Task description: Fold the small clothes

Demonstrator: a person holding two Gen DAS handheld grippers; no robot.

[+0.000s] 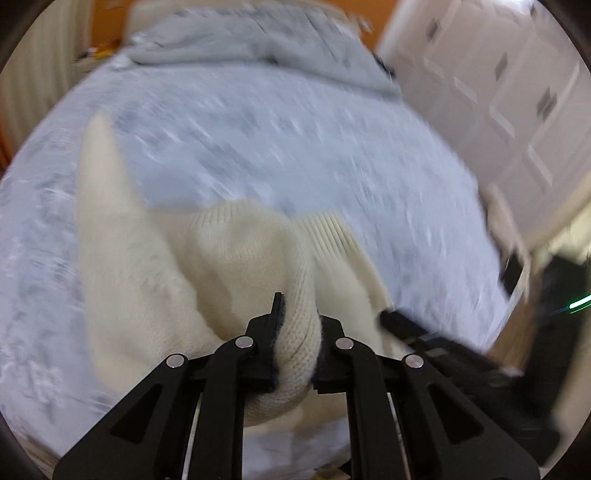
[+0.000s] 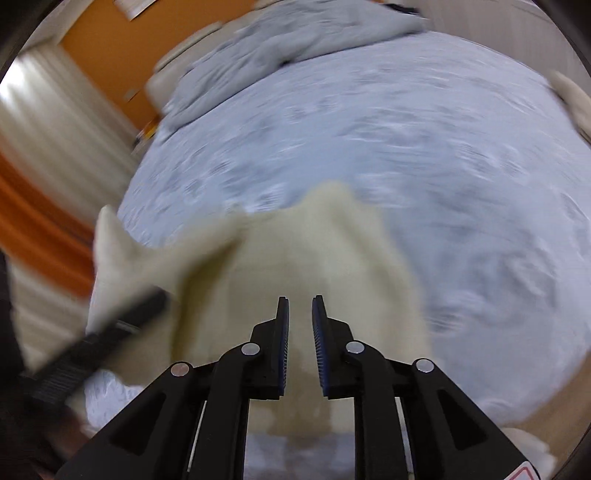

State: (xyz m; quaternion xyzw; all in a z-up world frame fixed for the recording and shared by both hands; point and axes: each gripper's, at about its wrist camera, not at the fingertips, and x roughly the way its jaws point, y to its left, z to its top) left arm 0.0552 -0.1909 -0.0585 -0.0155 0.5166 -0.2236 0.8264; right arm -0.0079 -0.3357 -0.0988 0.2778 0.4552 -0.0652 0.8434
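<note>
Left wrist view alone shows the grip: the left gripper point(image 1: 297, 325) pinches a thick fold of the cream knit sweater point(image 1: 207, 258) above the pale blue bedspread point(image 1: 295, 147).

From the right wrist, the right gripper point(image 2: 300, 325) hovers over the sweater, fingers slightly parted, holding nothing. A rumpled grey duvet point(image 2: 295, 33) lies beyond. Motion blur smears both views.

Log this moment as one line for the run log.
left gripper: shut on cream ribbed knit sweater | right gripper: open above it | surface: pale blue patterned bedspread | frames blurred
</note>
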